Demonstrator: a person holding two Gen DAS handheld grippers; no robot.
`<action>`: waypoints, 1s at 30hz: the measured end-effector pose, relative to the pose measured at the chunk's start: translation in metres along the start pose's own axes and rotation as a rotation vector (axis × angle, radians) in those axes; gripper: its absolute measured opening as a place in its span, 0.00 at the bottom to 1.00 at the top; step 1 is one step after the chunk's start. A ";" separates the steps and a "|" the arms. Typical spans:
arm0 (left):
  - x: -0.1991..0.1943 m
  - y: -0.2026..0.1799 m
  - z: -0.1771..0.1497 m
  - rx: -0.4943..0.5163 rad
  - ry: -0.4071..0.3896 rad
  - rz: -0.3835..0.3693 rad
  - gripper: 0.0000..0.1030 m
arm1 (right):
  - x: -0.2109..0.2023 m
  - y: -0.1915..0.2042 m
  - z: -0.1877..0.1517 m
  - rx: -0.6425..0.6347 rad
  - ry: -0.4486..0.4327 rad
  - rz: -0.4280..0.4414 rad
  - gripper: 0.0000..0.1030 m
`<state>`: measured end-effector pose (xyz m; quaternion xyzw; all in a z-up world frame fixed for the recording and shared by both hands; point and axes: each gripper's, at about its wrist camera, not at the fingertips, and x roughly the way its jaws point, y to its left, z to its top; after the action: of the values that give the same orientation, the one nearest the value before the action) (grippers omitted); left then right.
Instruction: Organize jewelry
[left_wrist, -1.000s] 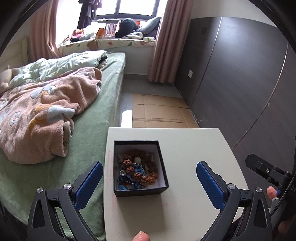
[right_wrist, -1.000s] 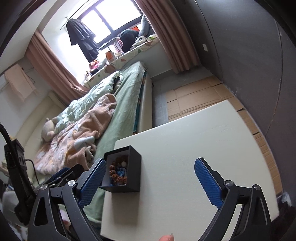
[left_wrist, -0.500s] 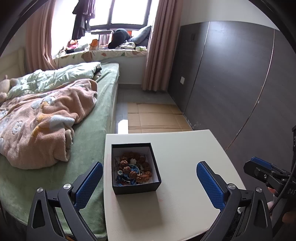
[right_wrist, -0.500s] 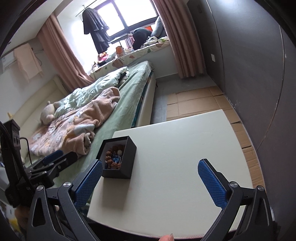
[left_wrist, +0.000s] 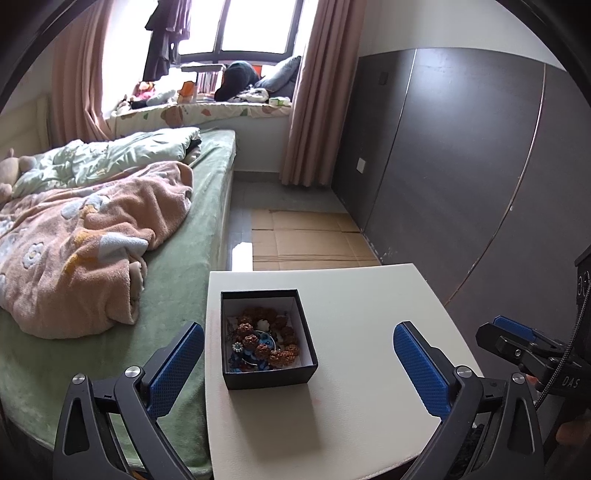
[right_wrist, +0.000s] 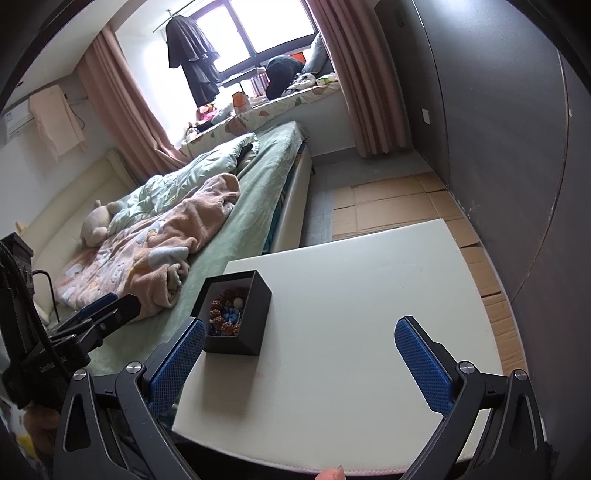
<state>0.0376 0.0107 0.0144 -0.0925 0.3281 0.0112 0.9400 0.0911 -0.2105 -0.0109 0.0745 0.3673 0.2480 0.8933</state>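
A small black box (left_wrist: 269, 376) with a white lining stands on the left part of a white table (left_wrist: 354, 332). It holds a brown bead bracelet (left_wrist: 266, 343) and blue jewelry pieces (left_wrist: 255, 360). My left gripper (left_wrist: 299, 365) is open and empty, held back above the table's near edge, with the box between its blue pads. My right gripper (right_wrist: 301, 365) is open and empty, also held back, with the box (right_wrist: 240, 314) just ahead of its left pad (right_wrist: 177, 365). Each gripper shows at the edge of the other's view.
A bed (left_wrist: 110, 240) with a green sheet and a pink blanket touches the table's left side. A dark panelled wall (left_wrist: 461, 166) runs along the right. Flattened cardboard (left_wrist: 310, 240) lies on the floor beyond the table.
Both grippers have pulled back and up from the table, so the box looks smaller and farther. The box has stayed in place. Both grippers stay open.
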 end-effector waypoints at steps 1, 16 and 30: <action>0.000 0.000 0.000 0.004 -0.001 0.004 0.99 | 0.000 0.000 0.000 0.000 0.002 0.001 1.00; 0.000 0.004 0.000 -0.013 -0.001 -0.001 0.99 | -0.003 0.004 0.000 -0.009 0.002 -0.001 1.00; -0.002 0.005 0.000 -0.016 -0.004 0.003 0.99 | 0.002 0.004 -0.002 -0.018 0.015 -0.005 1.00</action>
<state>0.0352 0.0152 0.0147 -0.0996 0.3265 0.0156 0.9398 0.0898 -0.2063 -0.0128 0.0637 0.3720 0.2497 0.8917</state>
